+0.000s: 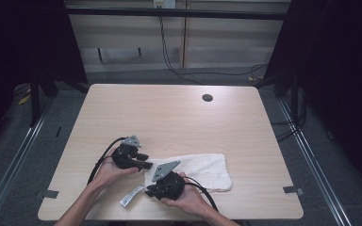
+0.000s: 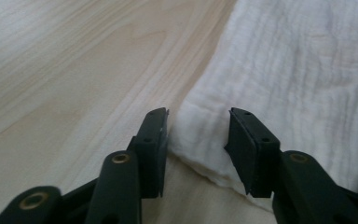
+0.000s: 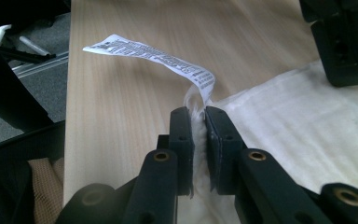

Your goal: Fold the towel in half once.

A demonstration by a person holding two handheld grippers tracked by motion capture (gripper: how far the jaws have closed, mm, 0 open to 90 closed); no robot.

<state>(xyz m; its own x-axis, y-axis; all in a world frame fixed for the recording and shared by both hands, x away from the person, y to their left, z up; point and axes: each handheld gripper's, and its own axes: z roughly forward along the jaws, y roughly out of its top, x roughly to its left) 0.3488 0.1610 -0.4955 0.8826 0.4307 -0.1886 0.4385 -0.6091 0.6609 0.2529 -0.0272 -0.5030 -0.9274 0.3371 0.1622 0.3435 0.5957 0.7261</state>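
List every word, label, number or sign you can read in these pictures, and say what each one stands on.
Nothing can be read with certainty.
Care tag sewn to the corner of the white towel: rows of small black print, too small and blurred to read.
The same tag in the high view: too small to read.
Wooden table, left gripper and right gripper: no writing visible.

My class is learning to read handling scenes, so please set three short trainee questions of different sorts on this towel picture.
1. True or false: the right tongs pinch the white crinkled cotton towel at the corner by its printed label.
2. The left tongs are: A) clamped on the towel, B) open astride its edge, C) far from it.
3. What surface does the towel lie on?

Key: 1 true; 2 B; 3 the pale wooden table.
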